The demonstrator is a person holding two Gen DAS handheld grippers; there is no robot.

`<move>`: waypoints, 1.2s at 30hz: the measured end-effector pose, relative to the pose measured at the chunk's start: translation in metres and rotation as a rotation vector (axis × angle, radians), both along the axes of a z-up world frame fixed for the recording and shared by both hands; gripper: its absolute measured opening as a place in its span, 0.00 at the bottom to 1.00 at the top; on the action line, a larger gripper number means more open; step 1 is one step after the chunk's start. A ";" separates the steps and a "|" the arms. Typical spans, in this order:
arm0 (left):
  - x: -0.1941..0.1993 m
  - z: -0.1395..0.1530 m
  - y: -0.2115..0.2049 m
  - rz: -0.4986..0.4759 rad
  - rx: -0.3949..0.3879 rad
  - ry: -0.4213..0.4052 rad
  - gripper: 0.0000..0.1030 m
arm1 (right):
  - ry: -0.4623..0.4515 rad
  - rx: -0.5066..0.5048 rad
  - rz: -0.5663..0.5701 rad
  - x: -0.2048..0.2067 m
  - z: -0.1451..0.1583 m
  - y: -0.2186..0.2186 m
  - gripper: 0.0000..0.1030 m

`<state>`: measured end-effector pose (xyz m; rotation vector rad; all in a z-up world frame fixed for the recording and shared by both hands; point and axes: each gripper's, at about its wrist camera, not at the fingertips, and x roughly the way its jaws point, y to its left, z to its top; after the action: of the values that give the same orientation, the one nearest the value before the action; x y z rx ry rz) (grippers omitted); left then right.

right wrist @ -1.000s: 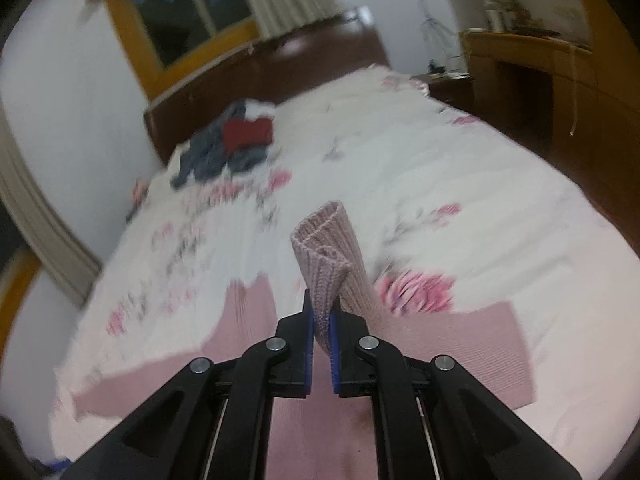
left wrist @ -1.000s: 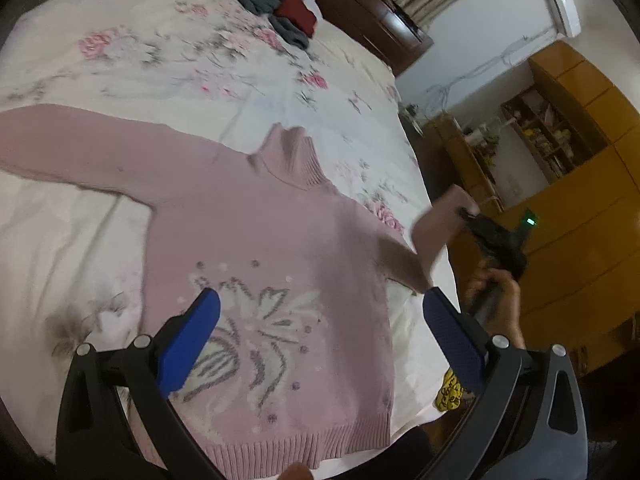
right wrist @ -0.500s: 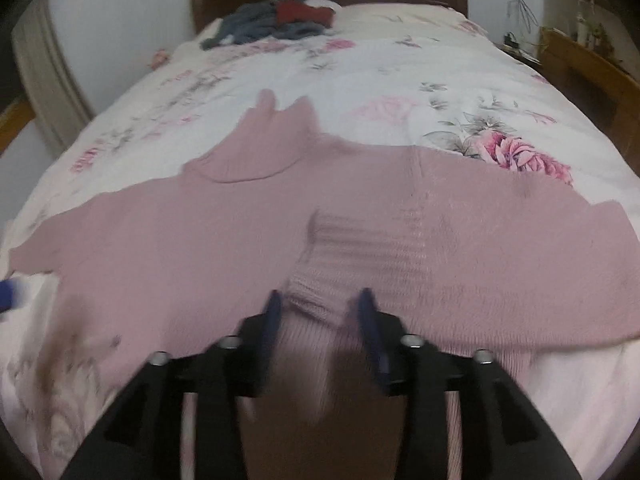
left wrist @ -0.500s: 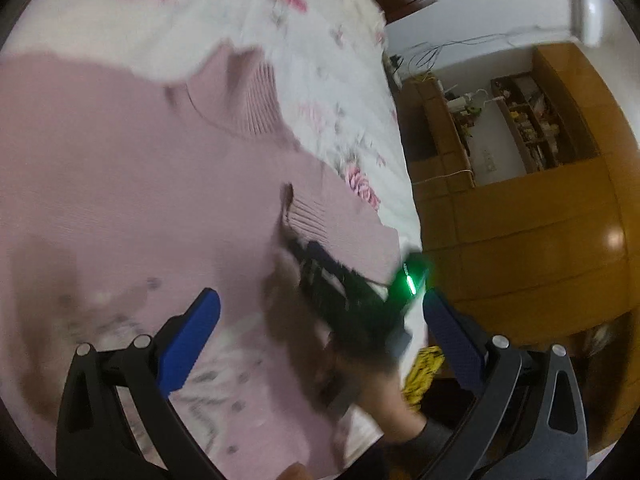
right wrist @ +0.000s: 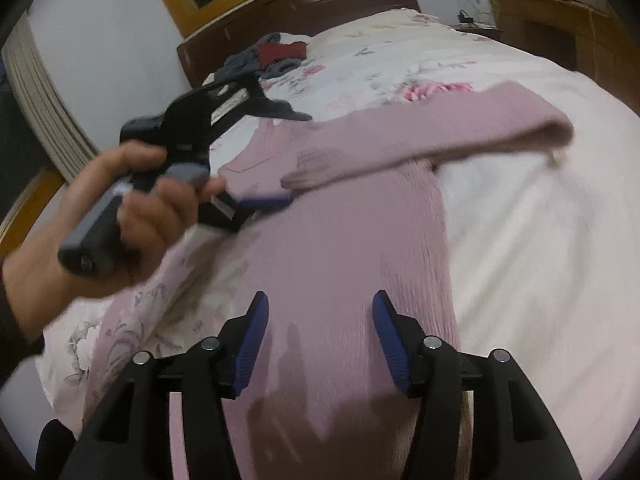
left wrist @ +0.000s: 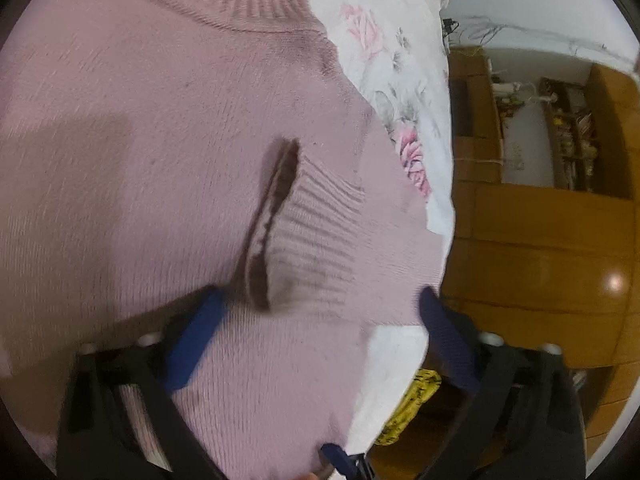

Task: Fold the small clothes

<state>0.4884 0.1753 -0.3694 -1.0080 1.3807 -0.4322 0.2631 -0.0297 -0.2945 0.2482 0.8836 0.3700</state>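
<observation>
Both grippers are spread wide, holding nothing: right gripper (right wrist: 318,330) over the pink sweater (right wrist: 340,248) on the bed (right wrist: 540,200), left gripper (left wrist: 320,328) by the folded-in sleeve (left wrist: 316,232). I'd flatten that cuff first, then fold the far sleeve to match.

Left wrist view close above the pink sweater (left wrist: 160,140), facing its folded cuff; right wrist view farther back near the hem, facing the headboard (right wrist: 320,12), sharing that sweater

Home bedroom — floral bed (right wrist: 520,92), wooden headboard (right wrist: 304,12).
</observation>
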 end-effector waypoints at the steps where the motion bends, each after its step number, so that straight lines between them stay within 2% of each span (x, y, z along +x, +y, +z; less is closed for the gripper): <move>1: 0.002 0.000 0.001 -0.006 0.021 0.011 0.24 | 0.011 0.017 0.006 0.001 -0.004 -0.001 0.54; 4: 0.006 0.004 0.005 -0.007 0.051 0.004 0.07 | -0.005 0.038 0.008 0.003 -0.006 -0.001 0.54; 7: 0.009 0.025 0.017 0.008 0.058 -0.043 0.06 | -0.009 0.024 0.011 0.001 -0.010 0.000 0.53; 11: 0.011 0.080 0.043 0.005 0.091 -0.154 0.05 | -0.018 0.029 0.004 0.001 -0.010 -0.001 0.53; 16: 0.005 0.147 0.105 0.030 0.141 -0.257 0.05 | -0.030 0.018 0.000 -0.002 -0.012 0.002 0.54; 18: 0.001 0.163 0.131 0.046 0.170 -0.277 0.04 | -0.034 0.011 0.000 -0.002 -0.011 0.003 0.55; 21: -0.008 0.173 0.167 0.076 0.214 -0.281 0.04 | -0.037 0.010 -0.002 -0.003 -0.011 0.004 0.55; 26: -0.027 0.156 0.219 0.113 0.253 -0.248 0.04 | -0.040 0.000 -0.001 -0.003 -0.012 0.005 0.56; 32: -0.041 0.096 0.270 0.170 0.277 -0.142 0.04 | -0.042 -0.009 0.000 -0.002 -0.011 0.005 0.57; 36: -0.047 0.054 0.284 0.191 0.297 -0.073 0.04 | -0.039 -0.011 -0.001 -0.002 -0.013 0.005 0.56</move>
<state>0.4415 0.4589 -0.3157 -0.8599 1.2269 -0.1160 0.2607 -0.0250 -0.3075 0.2302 0.8472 0.3676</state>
